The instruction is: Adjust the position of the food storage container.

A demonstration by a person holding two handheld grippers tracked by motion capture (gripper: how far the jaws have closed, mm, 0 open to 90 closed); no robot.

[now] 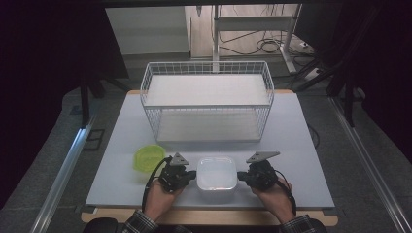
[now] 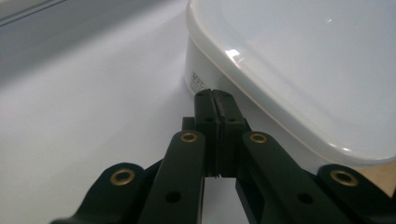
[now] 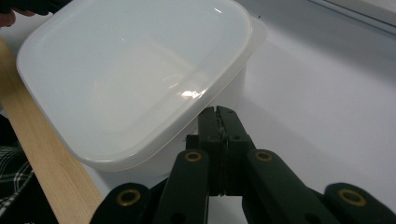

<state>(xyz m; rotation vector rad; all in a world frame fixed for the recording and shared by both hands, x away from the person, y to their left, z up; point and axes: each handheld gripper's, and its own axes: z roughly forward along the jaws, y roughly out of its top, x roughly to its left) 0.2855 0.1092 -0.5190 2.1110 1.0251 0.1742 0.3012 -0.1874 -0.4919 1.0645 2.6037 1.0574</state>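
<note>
Grey desk (image 1: 121, 145) w/ wire basket (image 1: 207, 99) at the back; white lidded box (image 1: 217, 173) sits near the front edge, between both tools. Left tool (image 1: 193, 174) & right tool (image 1: 240, 175) both closed, empty, tips at its sides. Box prob. light, smooth plastic (slippery) – squeeze from both sides under the lid rim. Contents can't be seen.

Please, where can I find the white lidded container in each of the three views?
High view: the white container sits low and centre, between the two claws.
Left gripper view: it takes the upper right, just beyond the shut left claw.
Right gripper view: it takes the upper left, beside the shut right claw.
Shared landmark: the pale tabletop under it.
</note>
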